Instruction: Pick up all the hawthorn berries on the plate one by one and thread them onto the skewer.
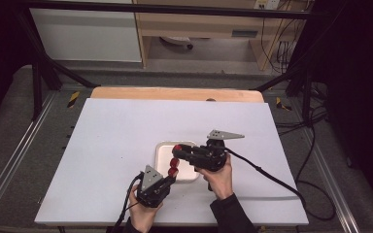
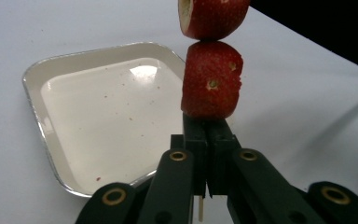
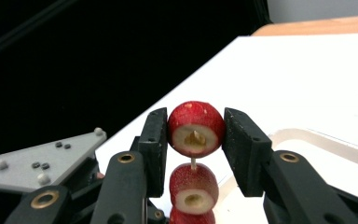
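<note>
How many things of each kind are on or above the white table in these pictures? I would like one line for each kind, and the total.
Red fruit pieces on the skewer: 3
Wooden skewer: 1
White square tray: 1
Hand-held grippers, left gripper and right gripper: 2
Total: 7

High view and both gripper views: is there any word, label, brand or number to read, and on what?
No readable text anywhere.
Wall plate at the top of the high view: any marking too small to read.
Yellow-and-black striped markers beside the table: stripes, no lettering.
White tray, strawberry pieces, grey plate: no lettering.
</note>
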`<action>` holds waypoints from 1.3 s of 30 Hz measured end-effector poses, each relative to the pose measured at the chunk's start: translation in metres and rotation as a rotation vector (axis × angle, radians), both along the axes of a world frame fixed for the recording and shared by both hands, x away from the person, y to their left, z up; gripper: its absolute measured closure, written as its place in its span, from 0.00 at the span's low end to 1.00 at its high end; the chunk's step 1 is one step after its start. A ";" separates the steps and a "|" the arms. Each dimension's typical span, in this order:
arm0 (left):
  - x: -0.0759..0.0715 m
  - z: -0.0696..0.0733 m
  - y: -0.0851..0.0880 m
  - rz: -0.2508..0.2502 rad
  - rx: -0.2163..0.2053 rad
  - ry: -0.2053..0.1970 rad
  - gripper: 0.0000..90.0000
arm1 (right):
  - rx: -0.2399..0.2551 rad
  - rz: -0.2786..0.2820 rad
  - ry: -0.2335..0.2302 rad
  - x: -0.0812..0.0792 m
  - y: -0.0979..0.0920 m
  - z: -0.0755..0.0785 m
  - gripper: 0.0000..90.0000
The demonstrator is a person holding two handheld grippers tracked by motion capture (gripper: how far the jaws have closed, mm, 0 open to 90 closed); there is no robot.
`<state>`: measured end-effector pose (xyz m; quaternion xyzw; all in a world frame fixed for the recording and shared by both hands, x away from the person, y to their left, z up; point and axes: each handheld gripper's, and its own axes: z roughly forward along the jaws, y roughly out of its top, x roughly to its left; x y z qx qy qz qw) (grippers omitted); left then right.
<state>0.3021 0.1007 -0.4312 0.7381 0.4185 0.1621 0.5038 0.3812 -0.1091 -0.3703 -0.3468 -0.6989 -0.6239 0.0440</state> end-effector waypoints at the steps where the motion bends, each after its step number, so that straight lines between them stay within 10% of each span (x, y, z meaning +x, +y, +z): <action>1: 0.000 0.000 0.000 -0.003 -0.003 0.004 0.99 | 0.005 -0.002 -0.004 0.000 0.000 0.000 0.69; 5: 0.005 0.002 0.005 -0.021 -0.059 0.042 0.99 | -0.013 0.020 0.001 -0.001 0.003 -0.003 0.69; 13: 0.006 -0.004 0.007 -0.020 -0.020 0.031 0.98 | -0.055 0.039 -0.031 -0.001 0.005 -0.006 0.68; 18: 0.007 -0.005 0.013 0.007 -0.001 0.042 0.98 | -0.076 0.008 -0.127 -0.005 -0.002 0.003 0.42; 28: 0.011 0.001 0.024 0.017 0.019 0.042 0.98 | -0.329 -0.054 -0.198 -0.002 -0.025 -0.007 0.10; 39: 0.026 0.023 0.027 0.004 0.063 0.032 0.98 | -0.429 -0.071 -0.164 -0.008 -0.074 -0.032 0.03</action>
